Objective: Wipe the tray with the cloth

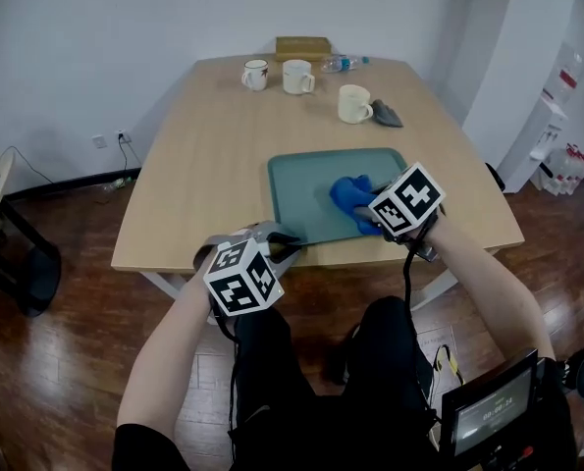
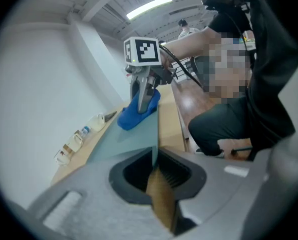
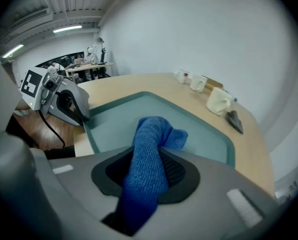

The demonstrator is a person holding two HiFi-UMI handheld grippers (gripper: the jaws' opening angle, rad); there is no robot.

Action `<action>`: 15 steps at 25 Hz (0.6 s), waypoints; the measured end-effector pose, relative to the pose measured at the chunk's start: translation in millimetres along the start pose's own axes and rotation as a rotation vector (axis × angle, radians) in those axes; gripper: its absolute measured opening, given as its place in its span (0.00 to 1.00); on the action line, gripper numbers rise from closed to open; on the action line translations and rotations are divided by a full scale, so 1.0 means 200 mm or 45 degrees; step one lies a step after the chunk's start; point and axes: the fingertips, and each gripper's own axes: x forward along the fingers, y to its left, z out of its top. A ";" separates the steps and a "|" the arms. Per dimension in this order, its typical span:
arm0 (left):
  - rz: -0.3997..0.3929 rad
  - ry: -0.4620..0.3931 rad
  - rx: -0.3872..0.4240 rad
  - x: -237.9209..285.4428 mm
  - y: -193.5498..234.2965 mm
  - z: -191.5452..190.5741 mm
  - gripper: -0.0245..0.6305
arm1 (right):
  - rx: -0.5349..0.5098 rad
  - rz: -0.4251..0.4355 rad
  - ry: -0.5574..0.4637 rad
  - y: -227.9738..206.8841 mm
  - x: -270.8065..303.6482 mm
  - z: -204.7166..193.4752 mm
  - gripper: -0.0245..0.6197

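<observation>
Pinching the near left rim of the green tray (image 1: 306, 186), the left gripper (image 1: 288, 242) is seen with its jaws almost closed on that edge. The tray is set on the wooden surface (image 1: 203, 165). Farther right, the blue cloth (image 1: 347, 195) is clamped in the jaws of the right gripper (image 1: 368, 216) and rests on the tray's right half.

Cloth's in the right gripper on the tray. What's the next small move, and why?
Probably sweep the right gripper and its blue cloth leftward across the tray: the cloth rests on the tray's right part, and the left gripper clamps the near edge steady.
</observation>
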 end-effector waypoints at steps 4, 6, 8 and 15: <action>0.008 -0.002 0.011 0.00 0.00 0.00 0.10 | -0.096 0.105 -0.048 0.28 0.12 0.22 0.22; 0.009 -0.006 0.015 0.00 0.00 0.00 0.10 | -0.125 0.158 -0.062 0.40 0.17 0.31 0.22; 0.010 -0.013 0.020 0.00 0.00 -0.01 0.10 | -0.139 0.206 -0.074 0.49 0.20 0.37 0.22; 0.025 -0.007 0.021 -0.01 0.00 -0.02 0.10 | -0.204 0.180 -0.075 0.50 0.21 0.39 0.21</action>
